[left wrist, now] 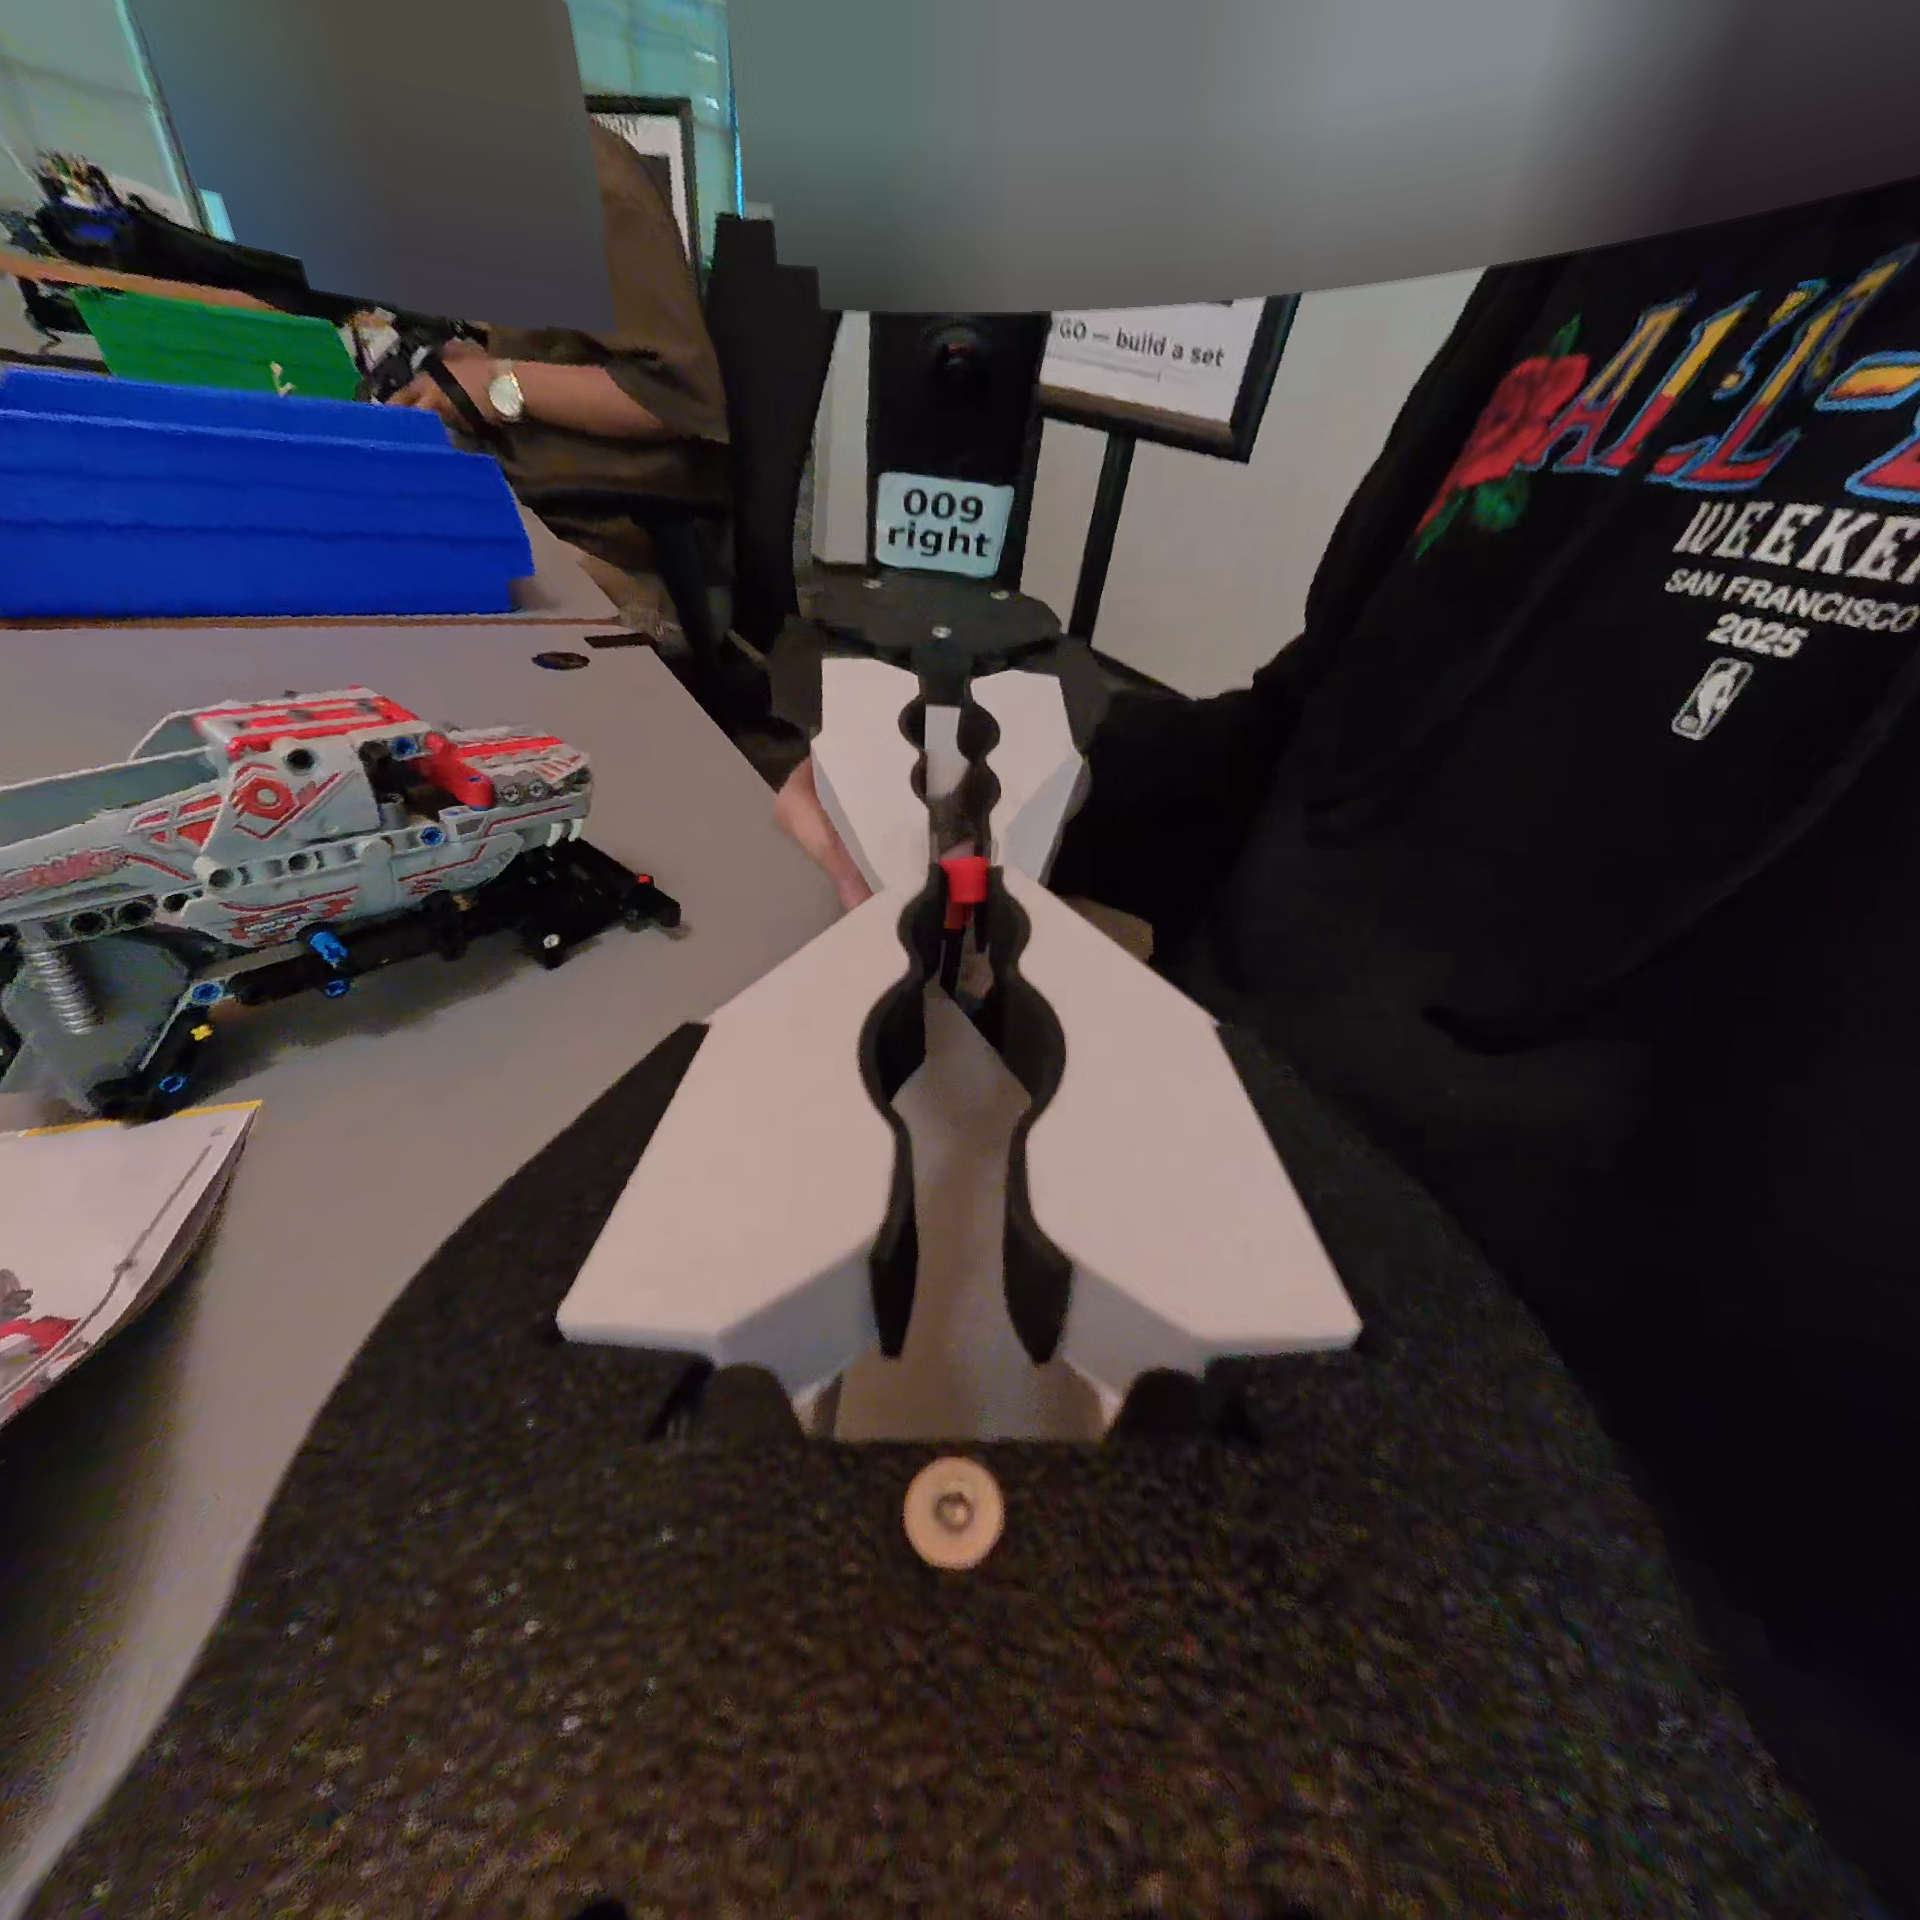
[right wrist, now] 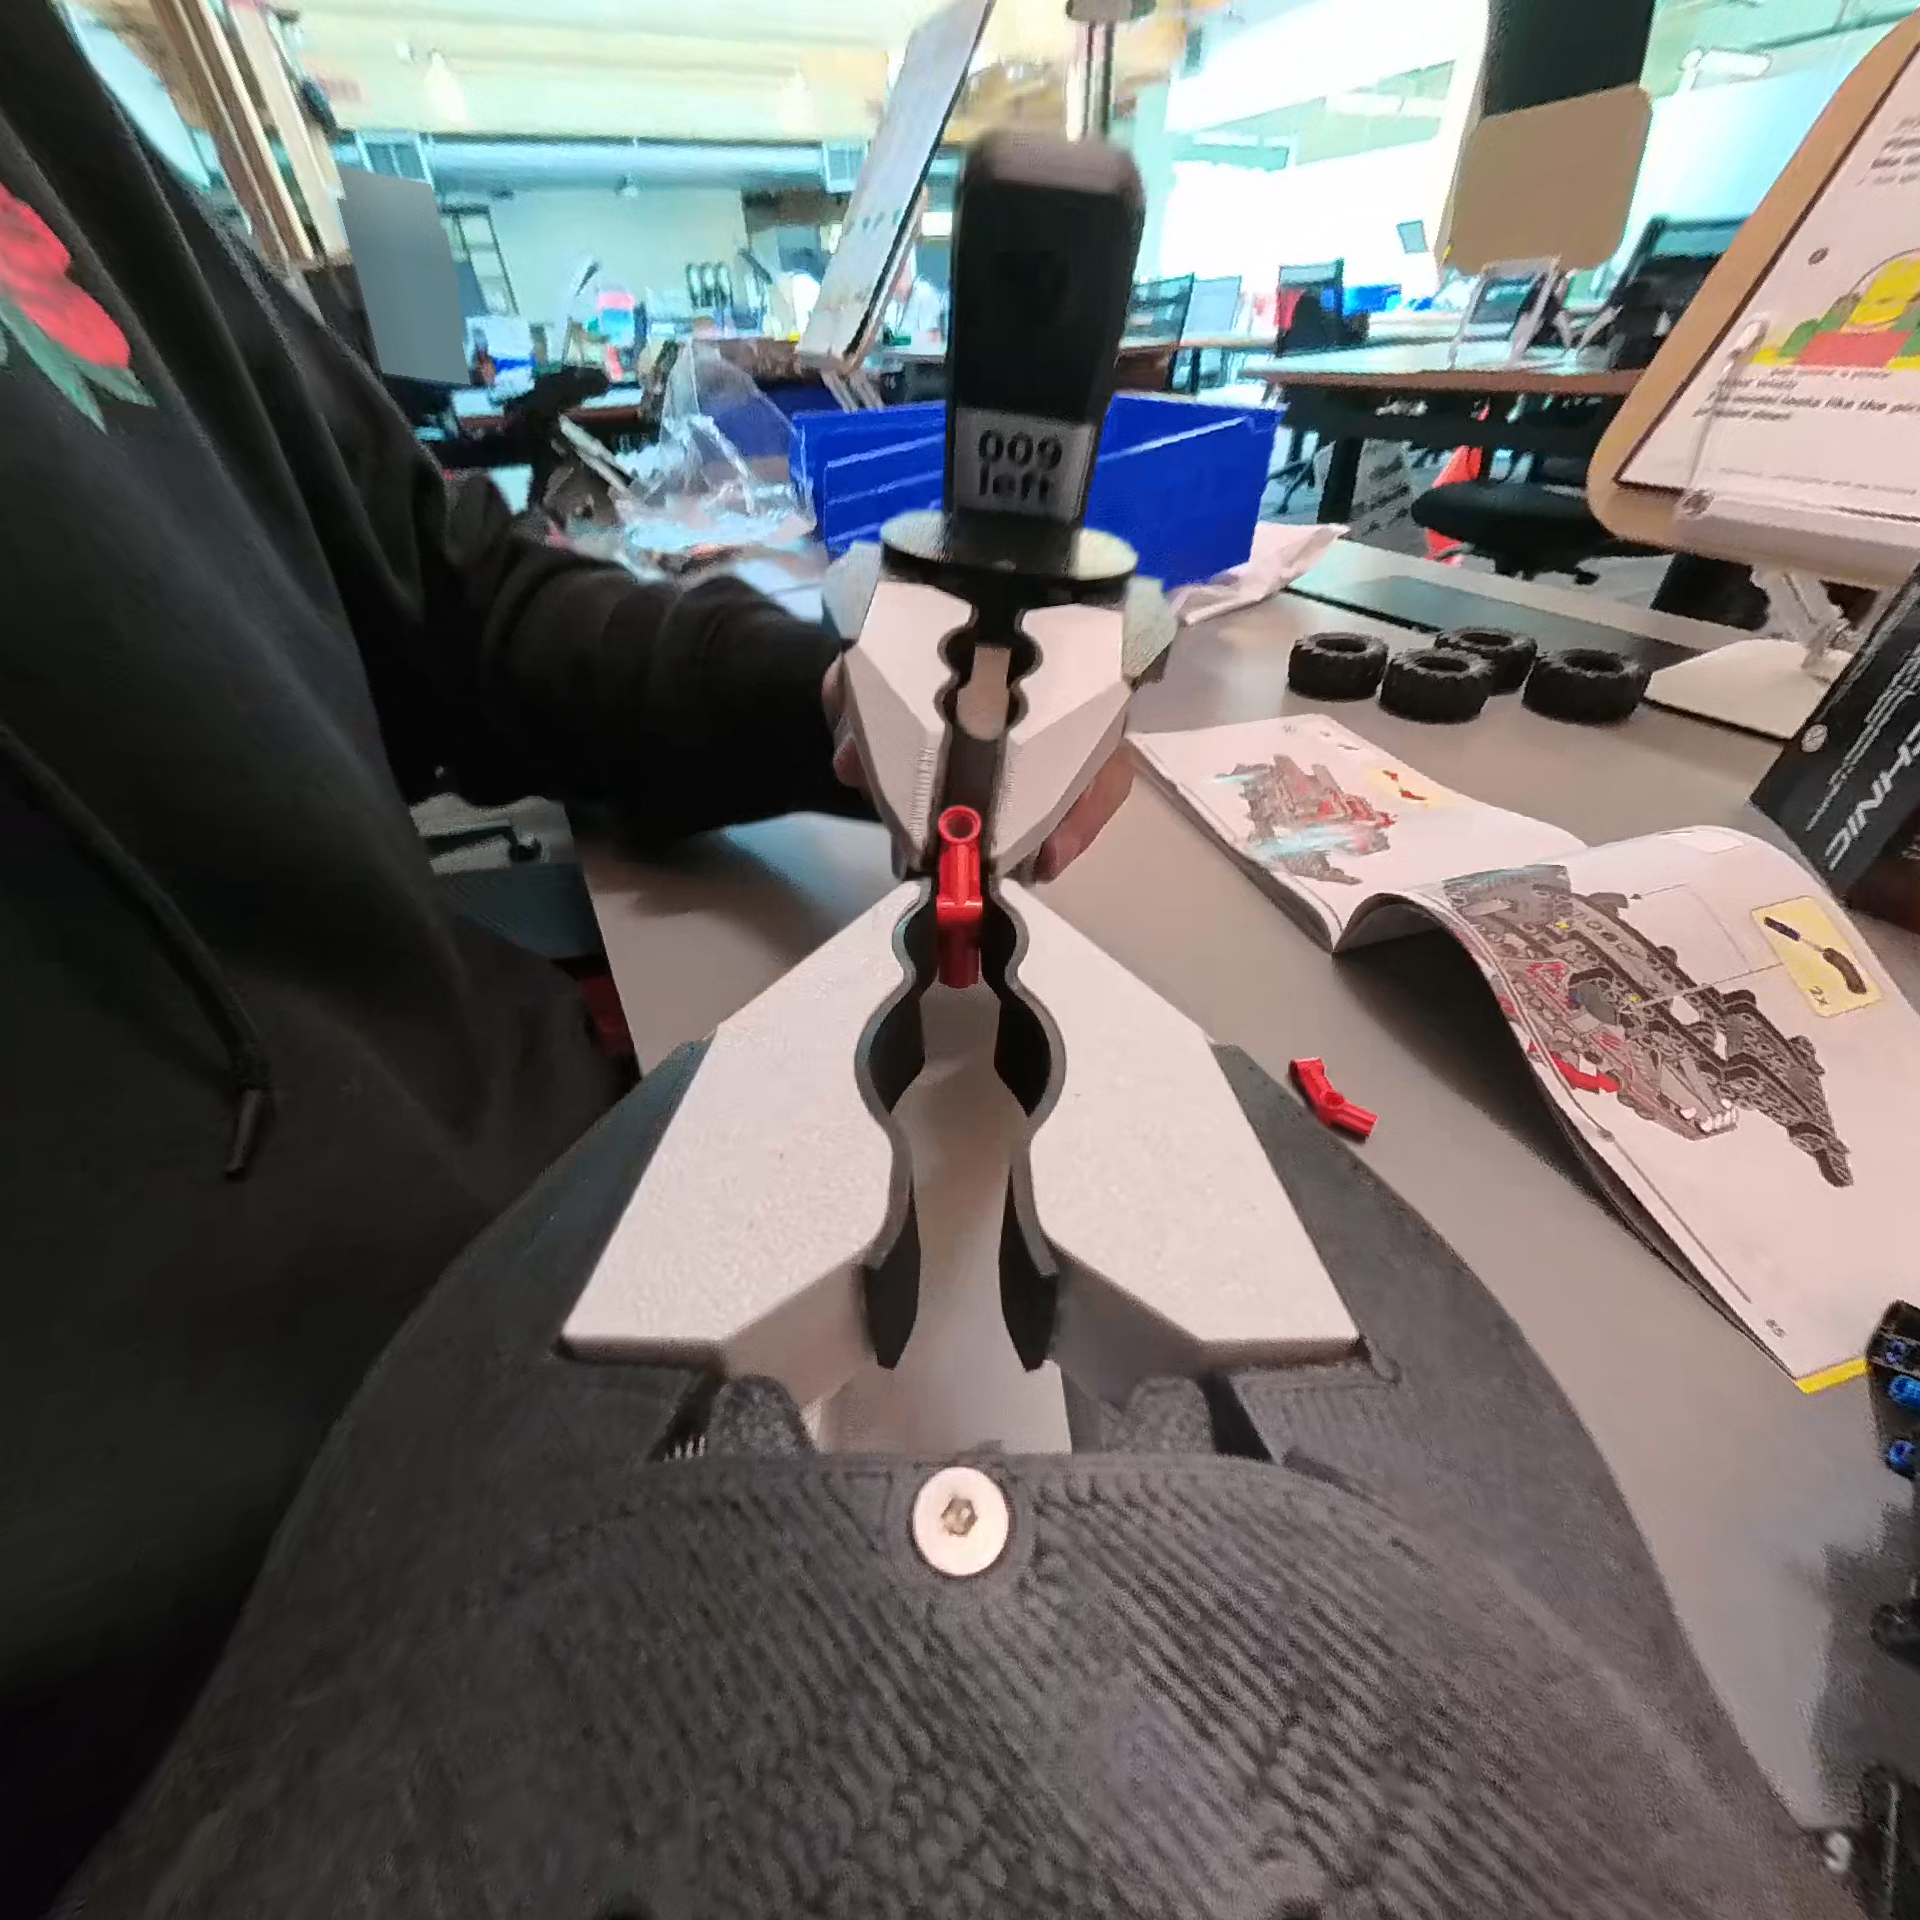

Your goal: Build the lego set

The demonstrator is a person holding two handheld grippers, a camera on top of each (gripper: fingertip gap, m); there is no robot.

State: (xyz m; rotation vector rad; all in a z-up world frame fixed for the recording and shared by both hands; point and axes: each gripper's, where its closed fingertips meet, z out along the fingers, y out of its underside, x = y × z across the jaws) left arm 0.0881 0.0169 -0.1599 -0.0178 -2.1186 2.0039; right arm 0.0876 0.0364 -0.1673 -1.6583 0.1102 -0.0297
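Note:
My left gripper (left wrist: 958, 904) and right gripper (right wrist: 958, 935) meet tip to tip above the table edge. The right gripper is shut on a small red connector (right wrist: 958, 904) whose holed end reaches the left gripper's fingertips (right wrist: 920, 831). In the left wrist view the red connector (left wrist: 962, 881) sits at my left gripper's tips, with a thin black piece (left wrist: 951, 961) held between the shut fingers behind it. The right gripper (left wrist: 951, 831) faces me there. The grey and red truck model (left wrist: 291, 831) stands on the table to the left.
An open instruction booklet (right wrist: 1558, 935) lies to the right, with a loose red connector (right wrist: 1330, 1107) beside it. Several black tyres (right wrist: 1455, 670), a black box (right wrist: 1860, 748) and a sign stand (right wrist: 1766, 312) lie beyond. Blue bins (left wrist: 239, 499) stand at the back. A person in a black hoodie (left wrist: 1558, 831) is close. Both grippers' tips are close together, under 4 cm apart.

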